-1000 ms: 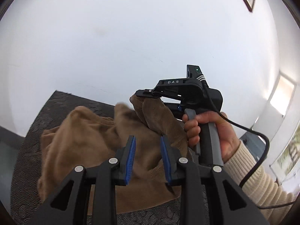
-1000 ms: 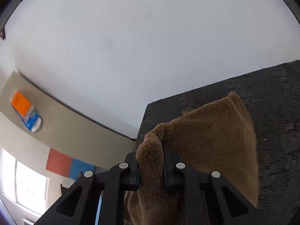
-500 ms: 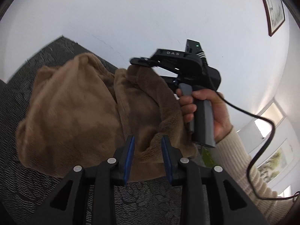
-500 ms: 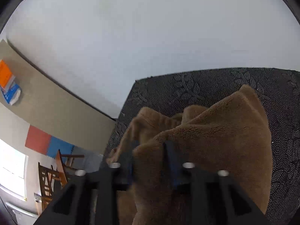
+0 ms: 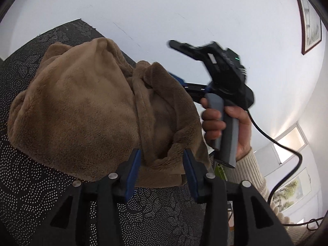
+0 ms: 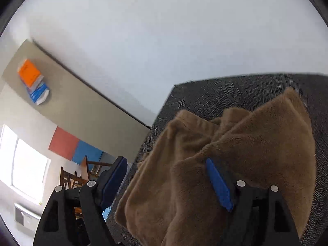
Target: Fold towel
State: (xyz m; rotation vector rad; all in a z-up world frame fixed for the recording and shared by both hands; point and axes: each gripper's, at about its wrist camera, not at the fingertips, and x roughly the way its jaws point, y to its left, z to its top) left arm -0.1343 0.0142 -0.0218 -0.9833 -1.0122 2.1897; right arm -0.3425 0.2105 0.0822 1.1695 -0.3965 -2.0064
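Note:
A brown plush towel (image 5: 82, 110) lies crumpled in a heap on the dark dotted table cover (image 5: 41, 194). My left gripper (image 5: 162, 170) is open at the heap's near edge, and a bunched fold of towel sits loosely between its blue pads (image 5: 134, 170). Held in a hand (image 5: 213, 123), my right gripper (image 5: 178, 63) is at the heap's right side with jaws spread wide, the lower finger partly behind the cloth. In the right wrist view the right gripper (image 6: 166, 180) is open, and the towel (image 6: 256, 147) bulges between and over its pads (image 6: 217, 184).
The table cover's (image 6: 225, 86) far corner ends close to a white wall. A black cable (image 5: 287, 147) trails from the right gripper. A framed picture (image 5: 311, 20) hangs at upper right. Off the table's left edge are wooden chairs (image 6: 71, 176) and red and blue mats (image 6: 71, 145).
My right gripper has opened wide and let go of the towel corner it held. The left jaws have spread a little. The towel has slumped onto the table.

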